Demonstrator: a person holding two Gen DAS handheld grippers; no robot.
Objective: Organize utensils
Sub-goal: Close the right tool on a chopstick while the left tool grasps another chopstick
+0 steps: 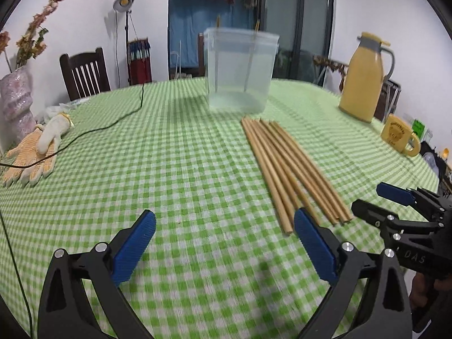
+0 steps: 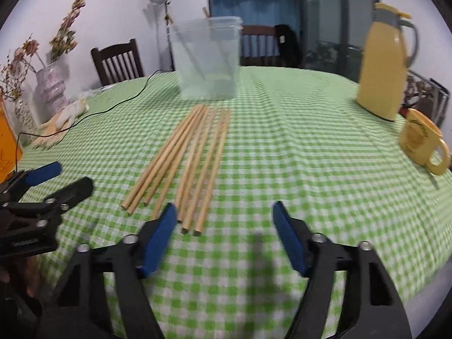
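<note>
- Left wrist view: the left gripper (image 1: 224, 227) hangs over the green checked tablecloth (image 1: 169, 169), jaws spread wide with nothing between them. The loose chopsticks (image 1: 288, 169) lie in a row just right of its right finger, their far tips near the clear plastic container (image 1: 240, 70), which holds two more sticks.
- Right wrist view: the right gripper (image 2: 223, 219) is partly open and empty; the near ends of the chopsticks (image 2: 186, 161) lie just beside its left finger.
</note>
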